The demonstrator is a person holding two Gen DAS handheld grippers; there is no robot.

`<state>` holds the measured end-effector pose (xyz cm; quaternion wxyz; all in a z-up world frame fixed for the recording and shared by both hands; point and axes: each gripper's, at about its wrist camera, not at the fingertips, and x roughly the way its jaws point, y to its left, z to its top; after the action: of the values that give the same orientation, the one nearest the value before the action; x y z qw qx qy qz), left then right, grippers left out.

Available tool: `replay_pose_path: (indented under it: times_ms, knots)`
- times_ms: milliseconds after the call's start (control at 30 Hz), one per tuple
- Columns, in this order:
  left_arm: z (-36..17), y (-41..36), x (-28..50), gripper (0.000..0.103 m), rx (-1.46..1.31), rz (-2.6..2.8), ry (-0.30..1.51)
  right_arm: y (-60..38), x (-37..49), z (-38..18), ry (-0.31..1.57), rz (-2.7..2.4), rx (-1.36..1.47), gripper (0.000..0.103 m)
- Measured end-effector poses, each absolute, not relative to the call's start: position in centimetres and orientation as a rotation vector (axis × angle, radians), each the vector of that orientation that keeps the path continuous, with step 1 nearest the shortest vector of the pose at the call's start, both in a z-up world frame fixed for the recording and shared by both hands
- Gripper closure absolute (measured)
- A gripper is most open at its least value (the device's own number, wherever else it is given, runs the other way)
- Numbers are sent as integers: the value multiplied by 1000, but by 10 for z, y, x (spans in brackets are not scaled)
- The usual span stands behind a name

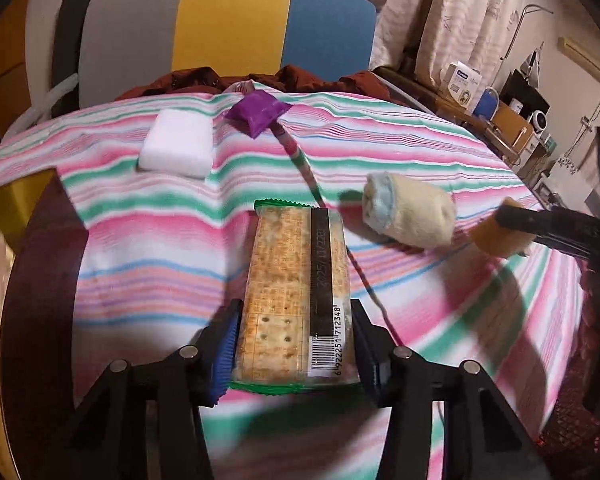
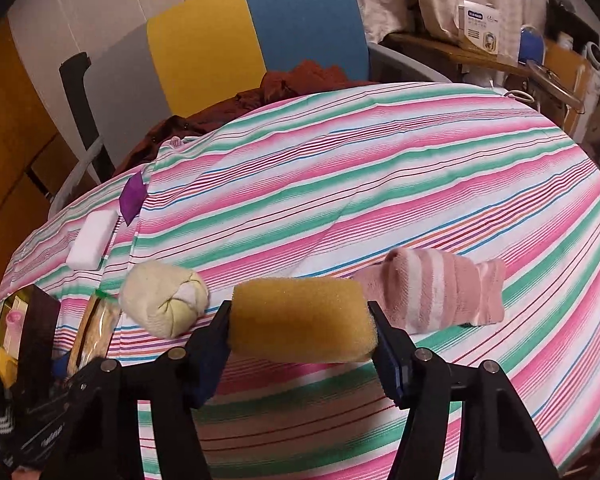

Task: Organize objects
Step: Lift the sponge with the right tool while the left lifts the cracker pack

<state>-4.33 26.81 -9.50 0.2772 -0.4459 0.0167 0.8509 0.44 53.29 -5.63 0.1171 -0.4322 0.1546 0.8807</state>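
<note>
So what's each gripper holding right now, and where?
Left gripper: clear-wrapped cracker packet, by its near end's long sides. Right gripper: yellow sponge block, by its two ends.

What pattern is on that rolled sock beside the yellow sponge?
The rolled sock has pink and white stripes, seen best in the right wrist view.

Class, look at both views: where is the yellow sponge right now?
The yellow sponge sits between the right gripper pads, low in the right wrist view, with the cream rolled sock left and pink striped sock right.
</note>
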Motion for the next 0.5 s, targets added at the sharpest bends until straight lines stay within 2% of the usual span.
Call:
replay_pose_path:
  times_ms: [200, 433, 467, 500]
  knots:
    - [-87, 250, -25, 53, -1219, 2203, -64, 527, 5, -56, 408, 2591, -1272, 39]
    - [-61, 230, 2, 54, -1123, 2188, -60, 518, 6, -54, 376, 2626, -1273, 40]
    - [-56, 225, 6, 62, -1103, 2188, -57, 516, 6, -54, 372, 2635, -1276, 40]
    - [-53, 222, 8, 75, -1094, 2185, -55, 513, 7, -53, 366, 2647, -1279, 40]
